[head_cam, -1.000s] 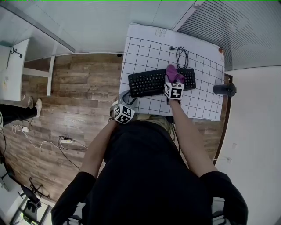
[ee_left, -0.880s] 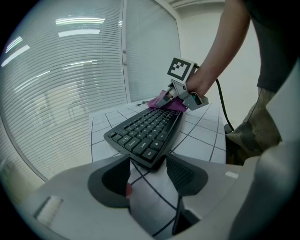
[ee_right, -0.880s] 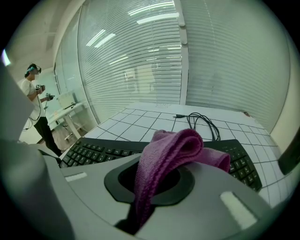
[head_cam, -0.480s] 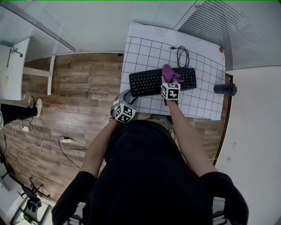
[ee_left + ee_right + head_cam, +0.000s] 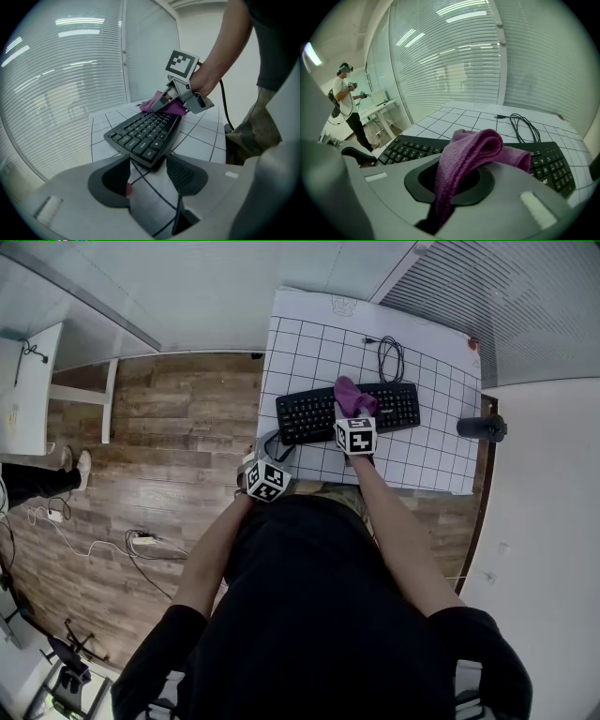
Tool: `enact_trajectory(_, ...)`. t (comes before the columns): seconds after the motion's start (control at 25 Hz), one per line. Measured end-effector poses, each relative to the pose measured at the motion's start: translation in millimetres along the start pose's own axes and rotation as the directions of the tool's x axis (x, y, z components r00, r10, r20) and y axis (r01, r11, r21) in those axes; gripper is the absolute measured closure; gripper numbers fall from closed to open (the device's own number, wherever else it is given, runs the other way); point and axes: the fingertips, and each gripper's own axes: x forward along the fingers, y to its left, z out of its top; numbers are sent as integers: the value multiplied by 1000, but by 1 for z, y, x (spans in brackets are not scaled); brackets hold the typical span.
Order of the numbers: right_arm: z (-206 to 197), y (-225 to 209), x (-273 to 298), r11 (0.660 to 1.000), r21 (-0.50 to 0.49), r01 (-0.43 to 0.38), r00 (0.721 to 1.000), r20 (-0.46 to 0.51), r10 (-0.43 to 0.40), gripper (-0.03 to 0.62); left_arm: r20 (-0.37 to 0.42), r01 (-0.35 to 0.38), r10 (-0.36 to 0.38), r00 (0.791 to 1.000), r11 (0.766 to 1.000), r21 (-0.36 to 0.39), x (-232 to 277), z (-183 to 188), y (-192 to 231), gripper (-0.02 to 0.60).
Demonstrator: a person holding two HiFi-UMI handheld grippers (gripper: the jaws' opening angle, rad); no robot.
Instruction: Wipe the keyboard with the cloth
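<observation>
A black keyboard (image 5: 309,413) lies across the white grid mat (image 5: 309,343). My right gripper (image 5: 350,412) is shut on a purple cloth (image 5: 347,396) and holds it on the keys near the keyboard's middle. In the right gripper view the cloth (image 5: 473,150) bunches up out of the jaws over the keyboard (image 5: 408,147). My left gripper (image 5: 271,452) stands open at the keyboard's left end, low over the mat. The left gripper view shows that end of the keyboard (image 5: 145,133) just ahead of the gap in my left gripper (image 5: 149,176), with the right gripper (image 5: 176,96) and cloth (image 5: 161,107) beyond.
The keyboard's coiled black cable (image 5: 389,360) lies on the mat behind it. A dark cylindrical object (image 5: 480,428) sticks out at the table's right edge. Wood floor with loose cables (image 5: 141,540) lies to the left. A person (image 5: 347,103) stands far off by a white desk.
My right gripper has slid left along the keyboard with the cloth, from the right part to near the middle. The left gripper has stayed put.
</observation>
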Motion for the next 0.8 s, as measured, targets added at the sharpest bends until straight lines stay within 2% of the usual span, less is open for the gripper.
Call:
enact_trajectory(0.28,-1,30,3,996,-75,-50,999,-22,48,549,2,0,0,1000,1000,1,-1,0,0,362)
enact_trajectory(0.8,1,70,10,984,-116,-135,991,-40,131,549,2,-2,2,1000,1000,5,0,0,1,362)
